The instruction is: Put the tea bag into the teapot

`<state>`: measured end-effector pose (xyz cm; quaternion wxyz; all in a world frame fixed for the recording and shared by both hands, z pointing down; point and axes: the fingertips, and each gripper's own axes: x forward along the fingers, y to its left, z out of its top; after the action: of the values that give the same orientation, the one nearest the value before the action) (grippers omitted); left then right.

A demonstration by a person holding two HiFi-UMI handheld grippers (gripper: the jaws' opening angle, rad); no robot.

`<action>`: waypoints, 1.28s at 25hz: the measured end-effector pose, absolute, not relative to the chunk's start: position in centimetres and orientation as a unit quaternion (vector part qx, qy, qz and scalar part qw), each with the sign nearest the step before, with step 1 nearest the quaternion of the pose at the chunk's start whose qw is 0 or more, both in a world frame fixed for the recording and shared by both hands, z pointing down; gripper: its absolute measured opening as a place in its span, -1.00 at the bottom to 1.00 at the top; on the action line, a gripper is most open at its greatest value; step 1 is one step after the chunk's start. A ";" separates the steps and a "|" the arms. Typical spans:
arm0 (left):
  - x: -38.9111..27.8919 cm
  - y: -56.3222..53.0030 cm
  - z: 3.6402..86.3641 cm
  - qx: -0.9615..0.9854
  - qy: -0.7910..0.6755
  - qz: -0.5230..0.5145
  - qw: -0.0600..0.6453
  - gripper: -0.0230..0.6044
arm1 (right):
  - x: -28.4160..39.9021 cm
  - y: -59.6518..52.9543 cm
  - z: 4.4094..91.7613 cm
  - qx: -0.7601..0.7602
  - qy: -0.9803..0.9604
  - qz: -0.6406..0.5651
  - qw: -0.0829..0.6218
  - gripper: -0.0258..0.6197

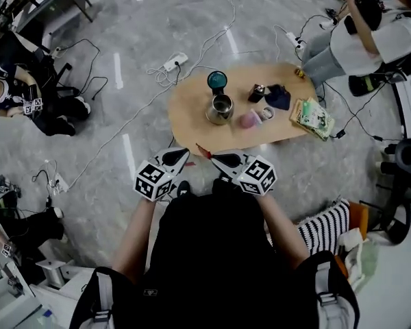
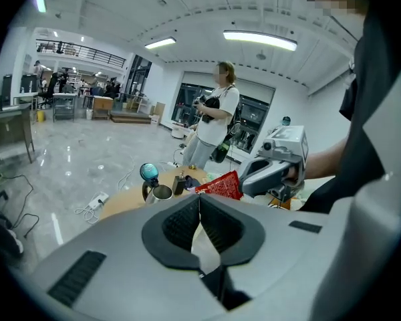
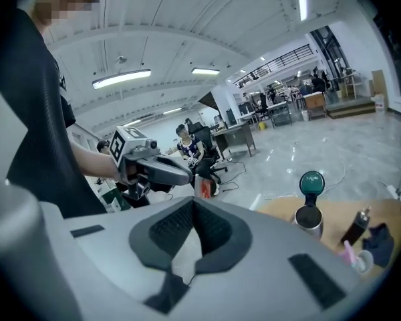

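A red tea bag packet [image 1: 204,151] hangs between my two grippers, just above the near edge of the wooden table [image 1: 192,118]. My left gripper [image 1: 185,154] and right gripper [image 1: 214,158] face each other, and each is shut on one end of the packet. In the left gripper view the packet [image 2: 220,184] runs from my own shut jaws [image 2: 199,198] to the right gripper [image 2: 244,179]. The right gripper view shows a red sliver [image 3: 202,187] above my shut jaws [image 3: 192,200]. The steel teapot [image 1: 220,110] stands mid-table, its teal lid [image 1: 217,81] tipped open.
Right of the teapot lie a dark bottle [image 1: 257,92], a dark blue cloth [image 1: 279,96], a pink cup [image 1: 248,119] and green packets [image 1: 313,115]. A power strip [image 1: 176,62] and cables trail on the floor. A person [image 1: 370,36] stands beyond the table's right end.
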<state>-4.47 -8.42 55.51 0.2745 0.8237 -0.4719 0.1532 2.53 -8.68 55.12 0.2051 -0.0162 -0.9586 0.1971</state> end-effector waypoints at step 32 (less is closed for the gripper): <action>-2.1 -15.5 56.5 0.825 -0.467 0.150 0.282 -0.89 | 6.4 -17.5 57.1 0.013 -0.951 0.208 0.228 -0.90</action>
<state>-2.14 -15.49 56.45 0.2817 0.8248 -0.4668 0.1496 6.43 -17.46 57.15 0.2285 0.0131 -0.9510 0.2081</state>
